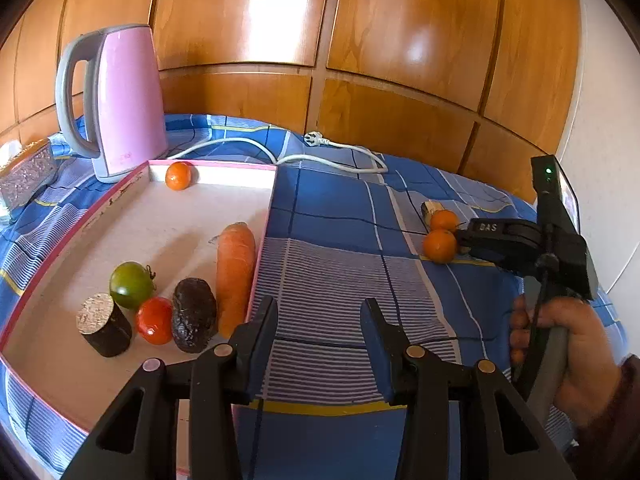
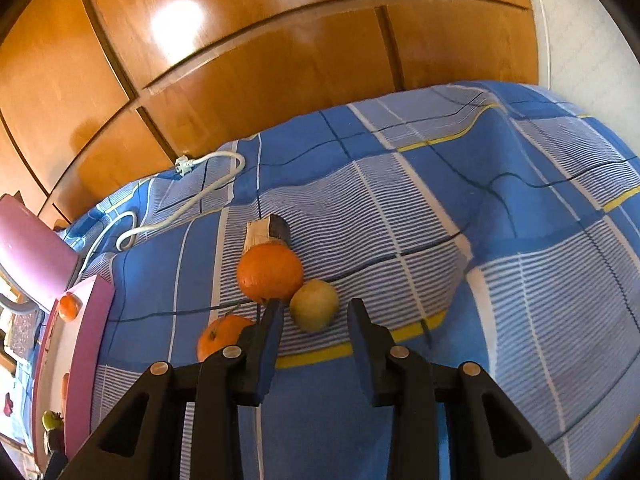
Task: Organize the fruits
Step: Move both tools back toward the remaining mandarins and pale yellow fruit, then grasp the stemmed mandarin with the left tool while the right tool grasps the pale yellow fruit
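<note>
Fruit on the cloth, right gripper over the apple

Left fingertip of the right gripper (image 2: 314, 312) partly hides one orange (image 2: 219, 338). Its jaws stand wide with the yellow apple (image 2: 314, 305) just ahead between them; a second orange (image 2: 270, 272) touches the apple at 10 o'clock. The left gripper (image 1: 320, 312) gapes wide, holding nothing. The pink tray (image 1: 262, 236) at its 10 o'clock holds a carrot (image 1: 235, 270), tomatoes, an avocado and a small orange.

glossy wooden wardrobe panels (image 1: 280, 40), white wall (image 1: 600, 80)
</note>
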The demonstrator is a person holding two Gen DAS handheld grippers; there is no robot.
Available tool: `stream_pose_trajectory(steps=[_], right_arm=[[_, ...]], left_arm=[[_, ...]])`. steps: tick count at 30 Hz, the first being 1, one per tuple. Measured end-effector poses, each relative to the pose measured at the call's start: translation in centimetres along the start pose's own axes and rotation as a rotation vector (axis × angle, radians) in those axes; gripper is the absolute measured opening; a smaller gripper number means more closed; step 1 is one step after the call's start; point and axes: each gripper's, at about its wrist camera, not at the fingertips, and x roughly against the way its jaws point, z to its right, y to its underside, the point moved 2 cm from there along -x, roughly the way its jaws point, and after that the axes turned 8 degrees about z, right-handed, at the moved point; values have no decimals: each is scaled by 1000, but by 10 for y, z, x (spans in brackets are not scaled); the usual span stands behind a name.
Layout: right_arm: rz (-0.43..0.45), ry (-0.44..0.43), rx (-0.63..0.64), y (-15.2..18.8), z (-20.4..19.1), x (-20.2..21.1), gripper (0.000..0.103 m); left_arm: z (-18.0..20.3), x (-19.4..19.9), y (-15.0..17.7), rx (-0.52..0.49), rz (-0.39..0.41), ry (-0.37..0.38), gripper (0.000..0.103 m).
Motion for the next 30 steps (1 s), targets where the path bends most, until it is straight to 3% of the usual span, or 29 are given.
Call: stream_pose_trajectory(steps=[4, 6, 19, 24, 30], right_arm=[[-7, -19, 9, 0, -3, -5, 33], [-9, -42, 2, 0, -2, -4, 27], [-83, -216, 55, 12, -17, 2, 27], [-58, -150, 40, 11, -10, 6, 26], [-13, -7, 26, 5, 5, 11, 26]], left_arm=[[2, -3, 2, -3, -14, 7, 44], [4, -4, 3, -9, -19, 9, 44], [11, -7, 10, -35, -40, 13, 44], [13, -8, 10, -38, -45, 22, 44], [17, -13, 7, -25, -65, 42, 44]])
